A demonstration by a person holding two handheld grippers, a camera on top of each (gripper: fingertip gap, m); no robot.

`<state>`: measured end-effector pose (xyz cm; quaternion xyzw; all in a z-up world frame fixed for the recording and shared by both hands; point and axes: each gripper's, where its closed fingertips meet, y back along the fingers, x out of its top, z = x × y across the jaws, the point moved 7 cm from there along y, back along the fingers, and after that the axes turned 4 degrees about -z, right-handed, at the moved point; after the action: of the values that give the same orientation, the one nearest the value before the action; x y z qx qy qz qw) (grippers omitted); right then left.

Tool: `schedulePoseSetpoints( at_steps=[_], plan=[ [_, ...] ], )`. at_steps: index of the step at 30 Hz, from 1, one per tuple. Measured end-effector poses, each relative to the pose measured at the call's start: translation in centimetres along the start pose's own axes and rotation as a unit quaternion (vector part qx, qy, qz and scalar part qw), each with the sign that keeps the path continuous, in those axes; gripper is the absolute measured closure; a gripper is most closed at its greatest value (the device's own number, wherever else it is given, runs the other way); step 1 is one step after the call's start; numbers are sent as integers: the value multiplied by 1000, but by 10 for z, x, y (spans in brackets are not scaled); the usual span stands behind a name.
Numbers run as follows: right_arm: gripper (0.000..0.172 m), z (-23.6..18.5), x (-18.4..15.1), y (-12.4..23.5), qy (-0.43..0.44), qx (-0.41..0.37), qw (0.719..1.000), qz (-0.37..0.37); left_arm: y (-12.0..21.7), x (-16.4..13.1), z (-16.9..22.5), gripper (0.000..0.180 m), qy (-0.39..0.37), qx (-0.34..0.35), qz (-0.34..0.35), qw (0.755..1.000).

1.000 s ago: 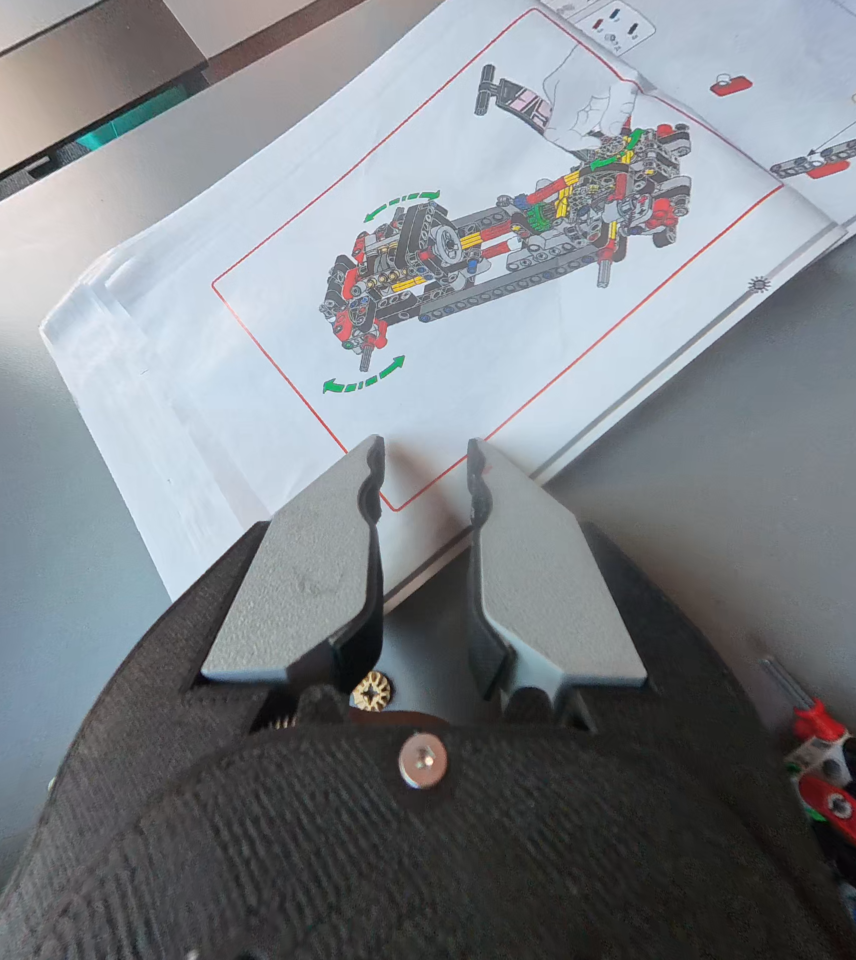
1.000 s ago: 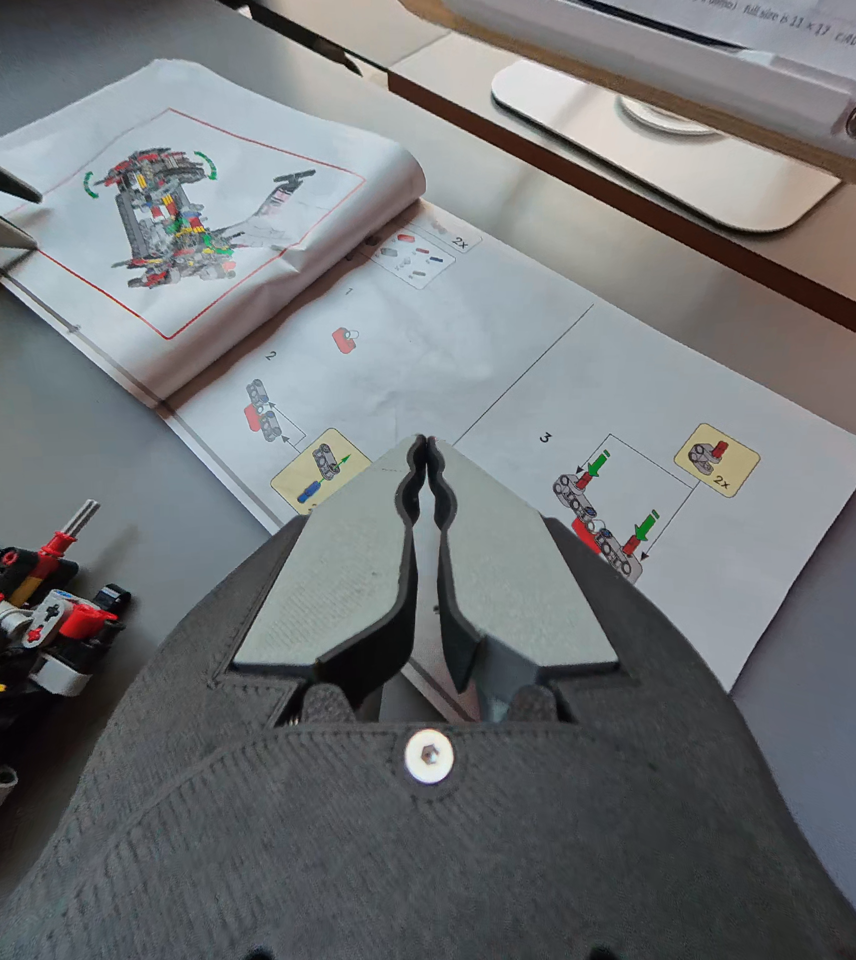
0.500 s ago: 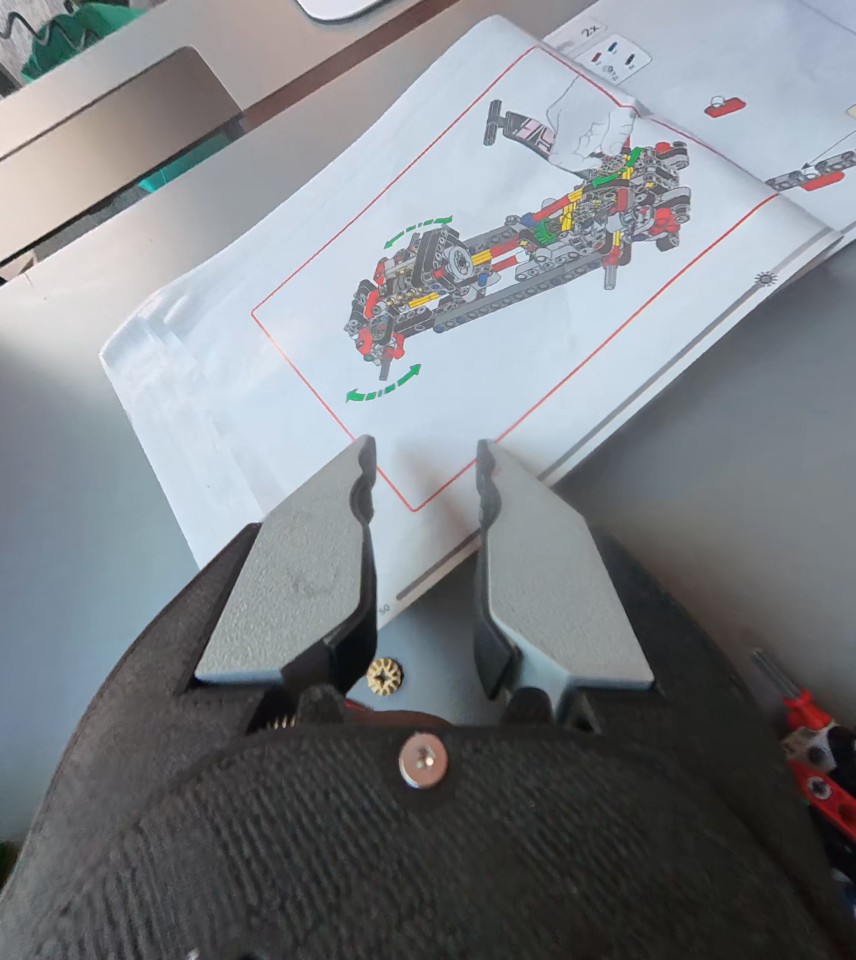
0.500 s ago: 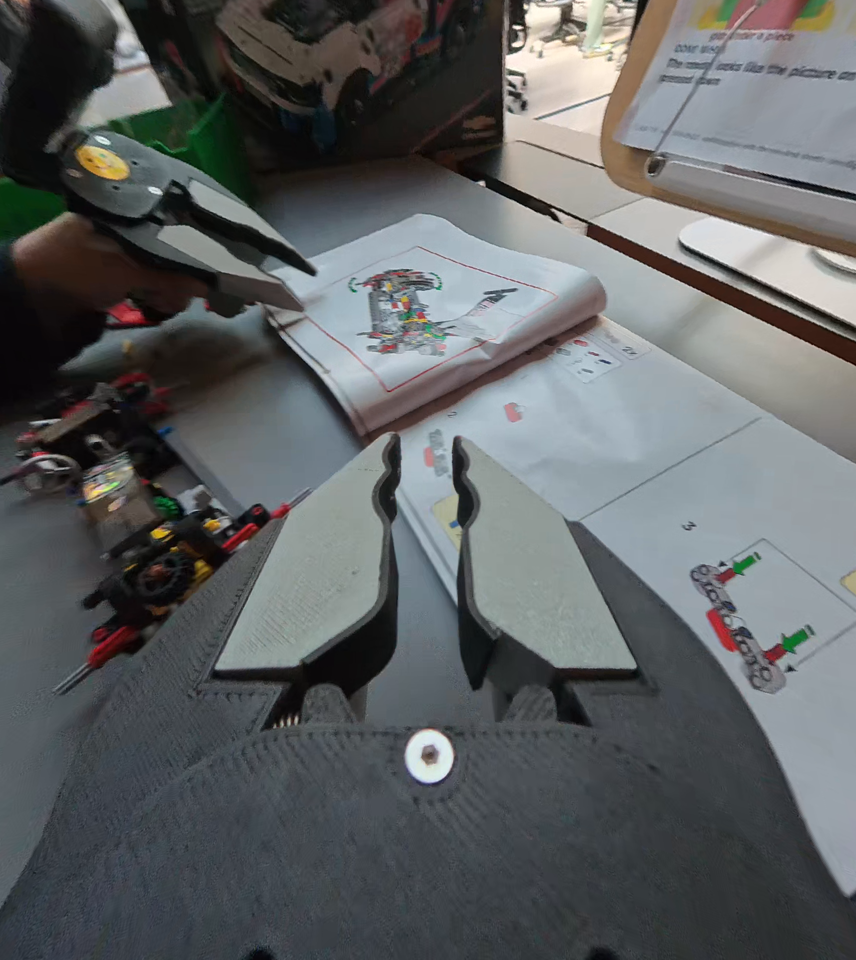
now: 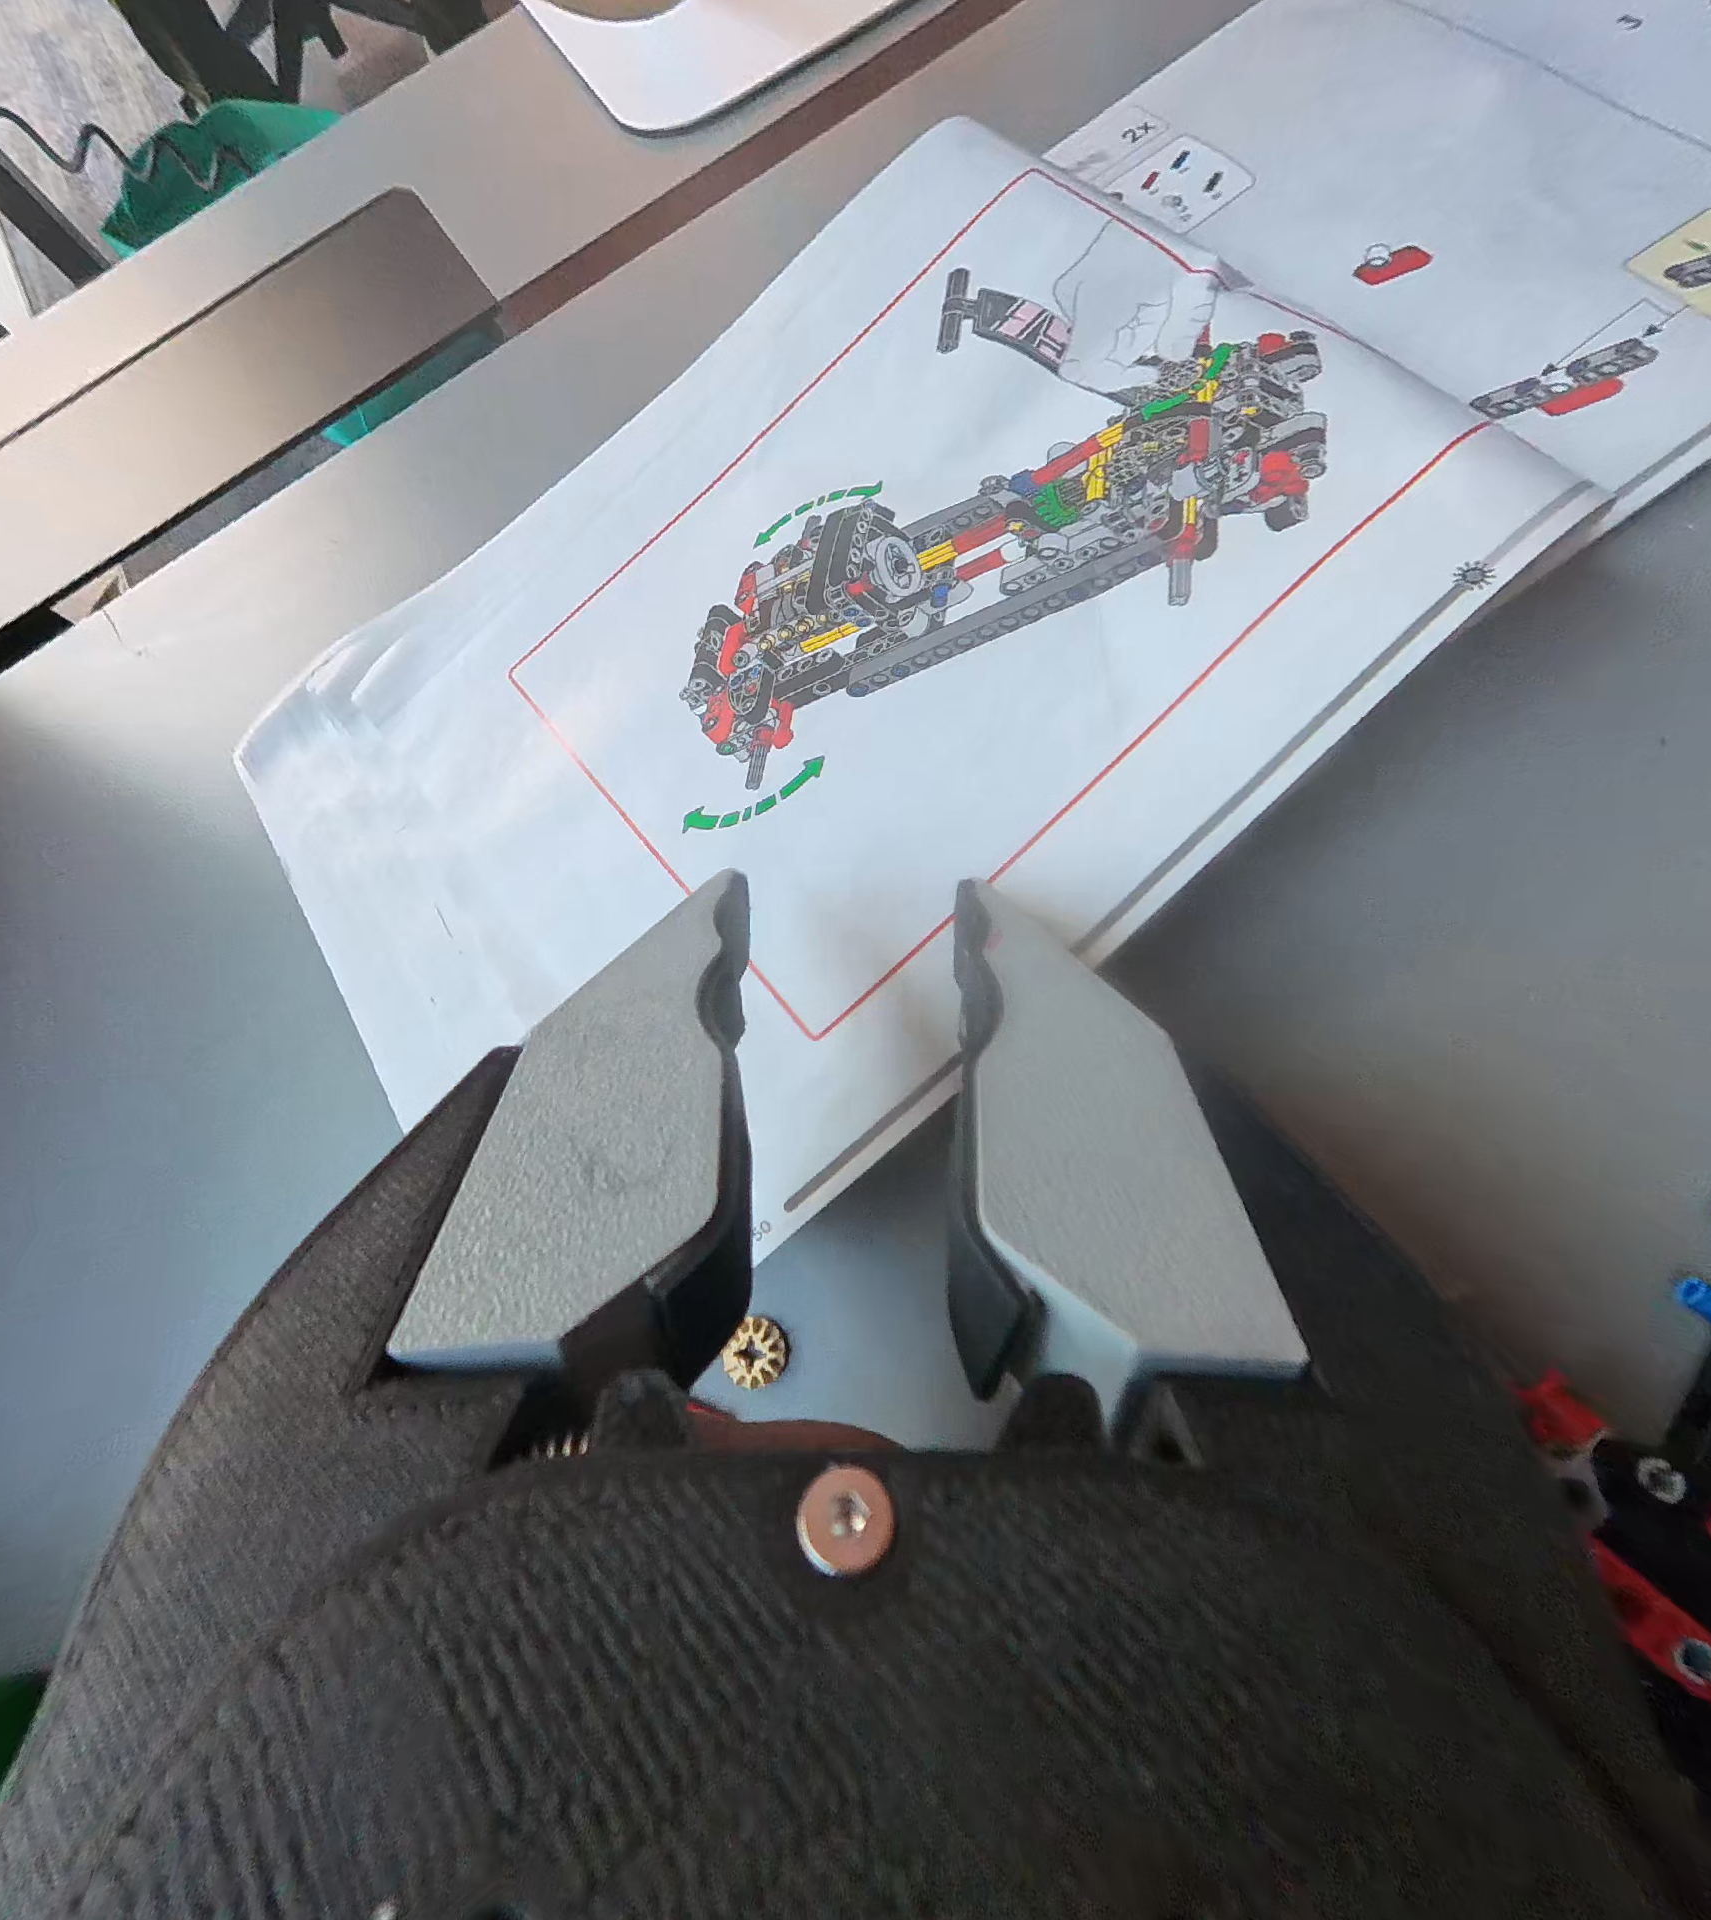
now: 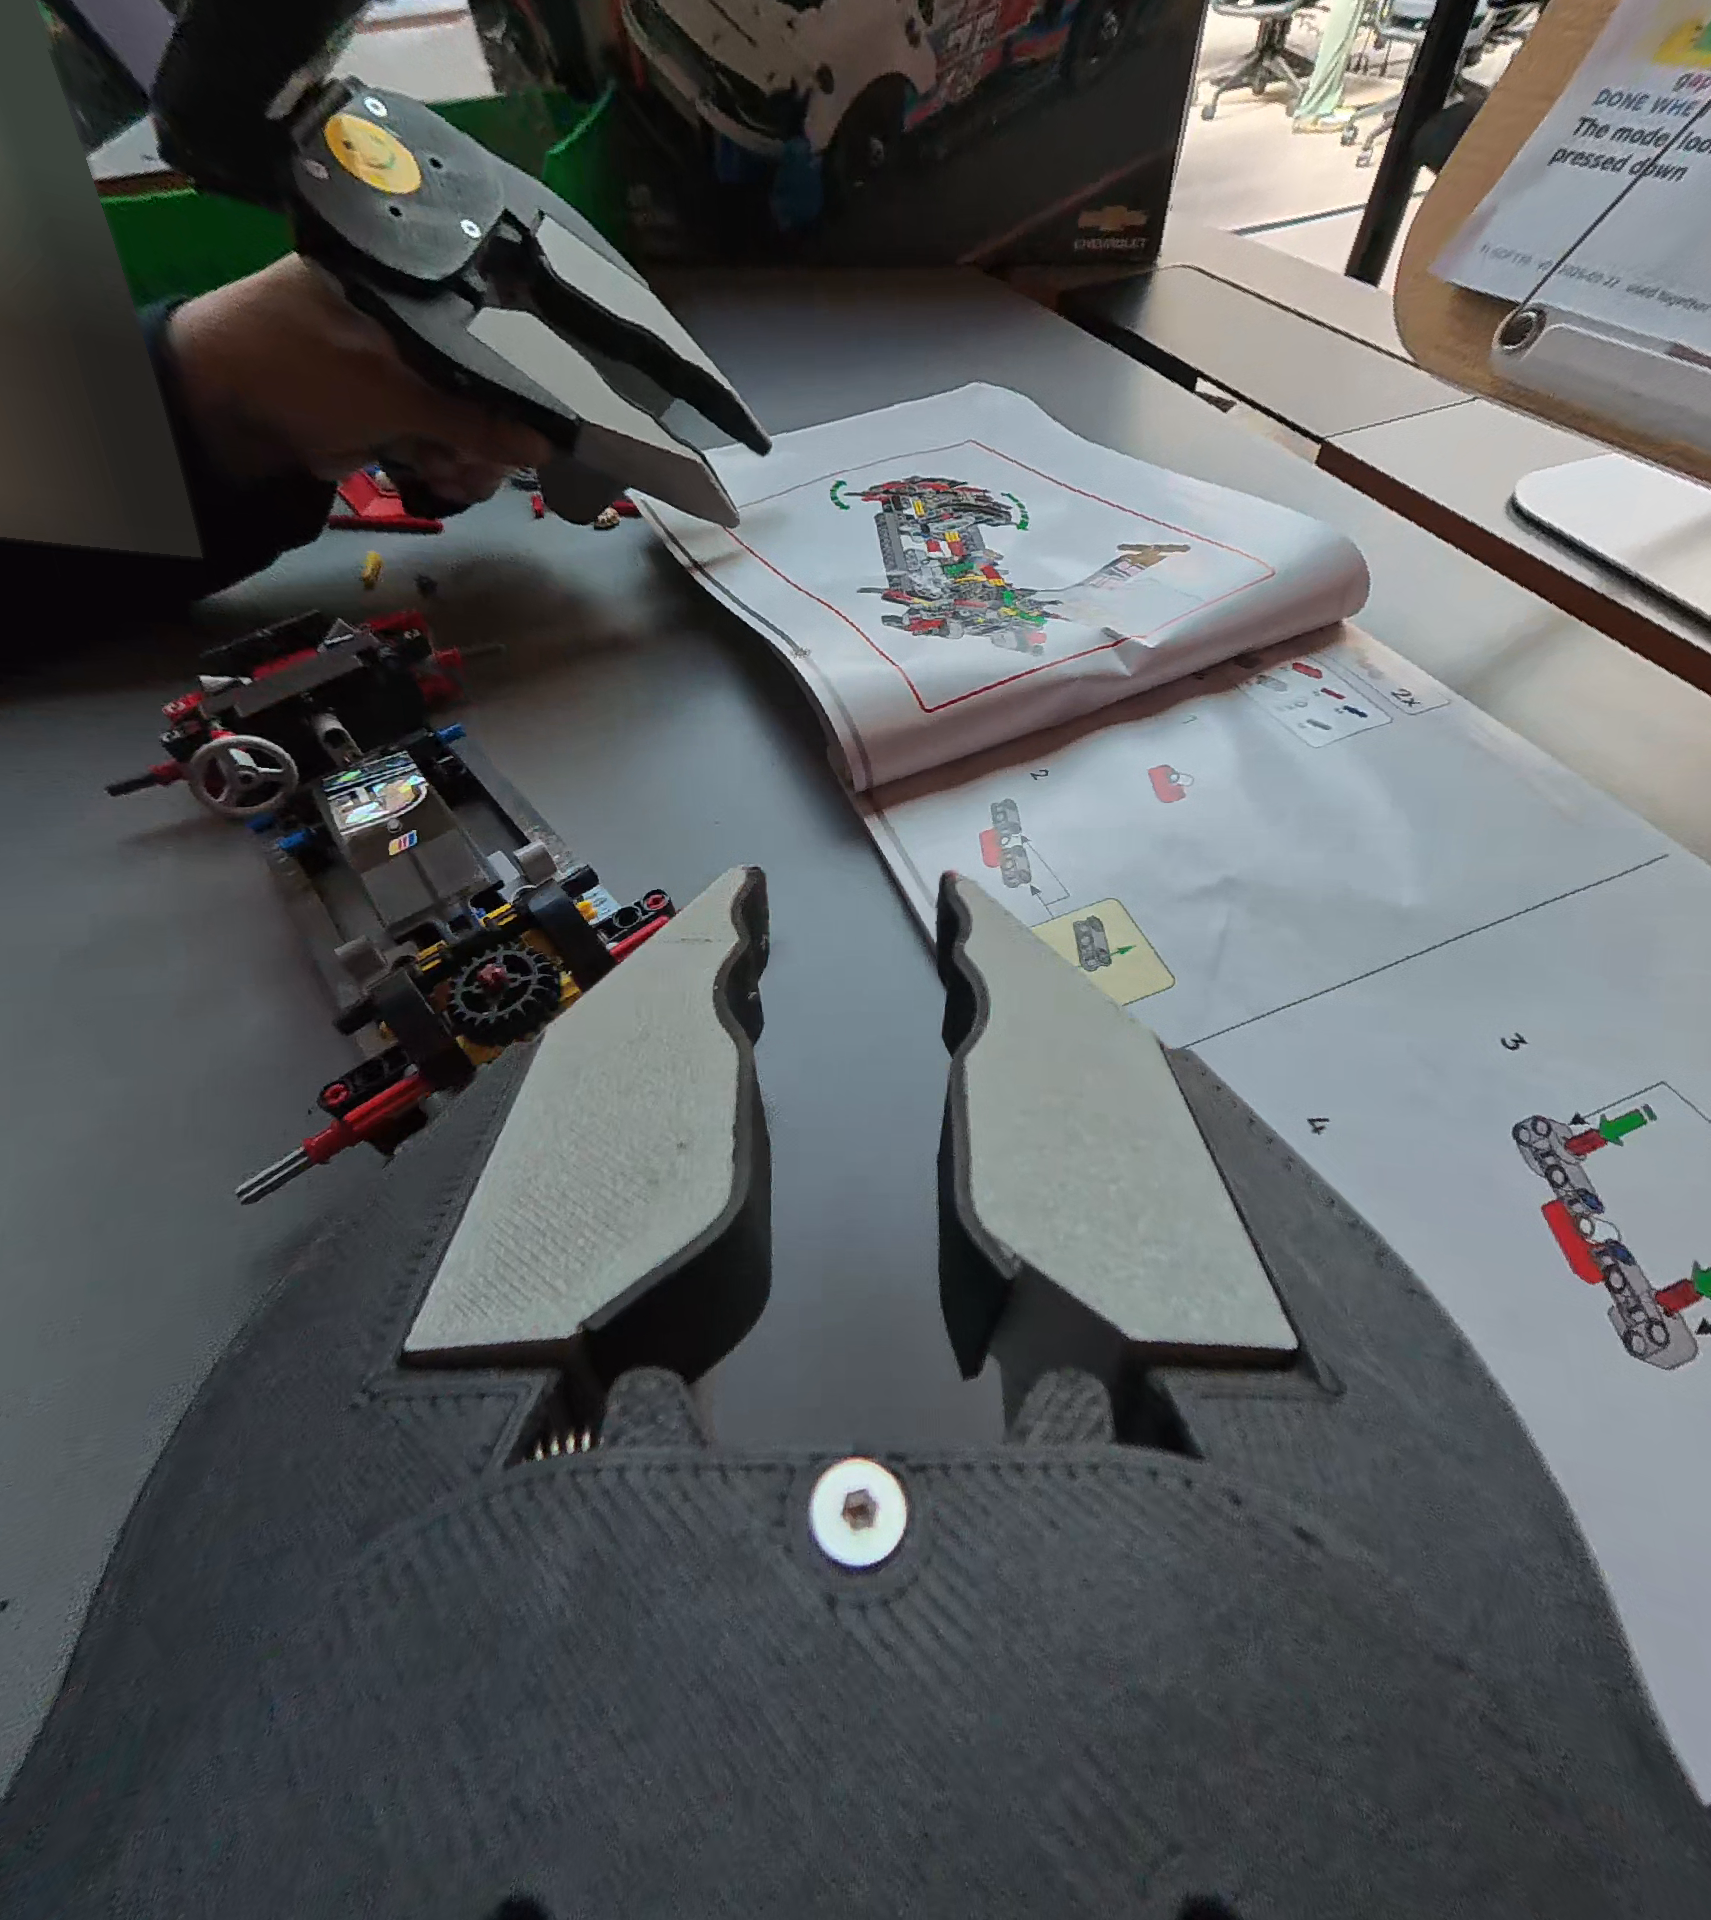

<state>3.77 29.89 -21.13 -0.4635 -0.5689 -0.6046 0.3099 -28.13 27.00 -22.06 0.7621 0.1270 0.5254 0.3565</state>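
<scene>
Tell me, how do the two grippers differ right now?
The left gripper hangs over the folded-back booklet page; the right gripper hangs over bare dark table between the brick chassis and the booklet. Both stand open, holding nothing.

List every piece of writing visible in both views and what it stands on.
Not quoting any wording; these carry it:
Open instruction booklet: small printed marks beside the diagrams, sharp.
Dark box at the back: printed logo.
White clipped sheet, upper right: several printed lines.
Yellow sticker on the left hand-held gripper: too small to read.
</scene>
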Motion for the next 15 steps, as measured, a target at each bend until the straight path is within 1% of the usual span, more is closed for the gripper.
schedulePoseSetpoints(
  at_steps=[5,9,12,15],
  plan=[
    [143,2,1,1,-7,31,999,10,-1,0,3,142,2,-13,-2,1000],
    [142,1,3,-1,4,46,999,12,0,1,5,140,-2,-18,-6,1000],
    [141,-1,3,-3,10,62,998,5,4,4,8,140,-6,-19,7,1000],
    [141,-1,3,-1,5,75,997,16,5,5,8,140,-3,-22,10,1000]
  ],
)
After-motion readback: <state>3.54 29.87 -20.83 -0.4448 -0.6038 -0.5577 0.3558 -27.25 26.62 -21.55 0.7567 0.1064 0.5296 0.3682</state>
